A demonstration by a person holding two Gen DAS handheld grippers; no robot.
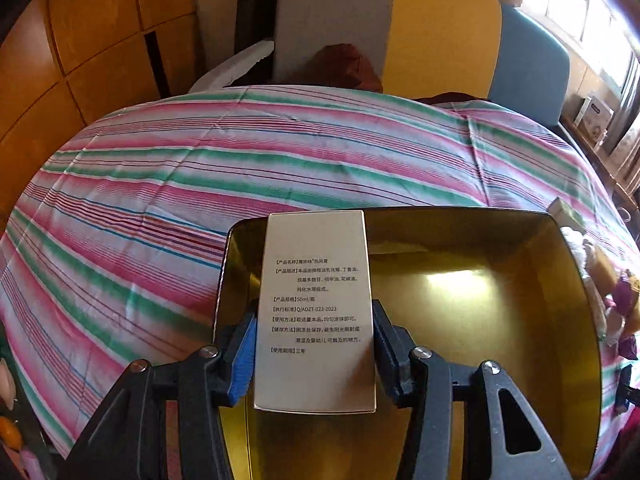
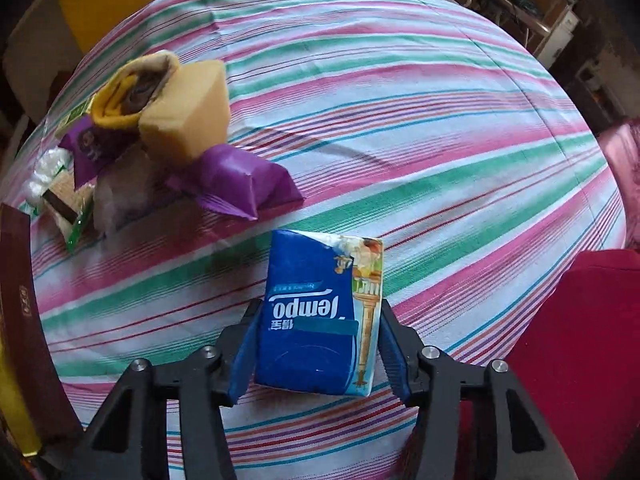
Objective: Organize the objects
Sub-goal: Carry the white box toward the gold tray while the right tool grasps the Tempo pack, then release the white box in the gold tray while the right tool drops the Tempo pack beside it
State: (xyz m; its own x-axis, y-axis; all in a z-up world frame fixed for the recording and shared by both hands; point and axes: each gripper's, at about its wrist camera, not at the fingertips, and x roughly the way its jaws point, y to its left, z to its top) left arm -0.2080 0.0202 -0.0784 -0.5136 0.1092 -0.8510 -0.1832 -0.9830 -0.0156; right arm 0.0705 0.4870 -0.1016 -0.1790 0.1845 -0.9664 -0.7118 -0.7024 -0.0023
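Observation:
My left gripper (image 1: pixel 314 344) is shut on a pale gold carton (image 1: pixel 316 312) with printed text and holds it over the left part of an open gold-lined box (image 1: pixel 520 292). My right gripper (image 2: pixel 316 344) is shut on a blue Tempo tissue pack (image 2: pixel 320 316) just above the striped tablecloth (image 2: pixel 420 140). A pile of loose items lies at the left of the right wrist view: a purple packet (image 2: pixel 240 184), a yellow sponge block (image 2: pixel 188 116), a rolled yellow cloth (image 2: pixel 132 92) and a small wrapped snack (image 2: pixel 64 204).
The box's dark red outer wall (image 2: pixel 24 320) shows at the left edge of the right wrist view. A red chair (image 2: pixel 580 340) stands at the right. Grey, yellow and blue chair backs (image 1: pixel 440 28) stand behind the table. A wooden cabinet (image 1: pixel 80 52) is at the left.

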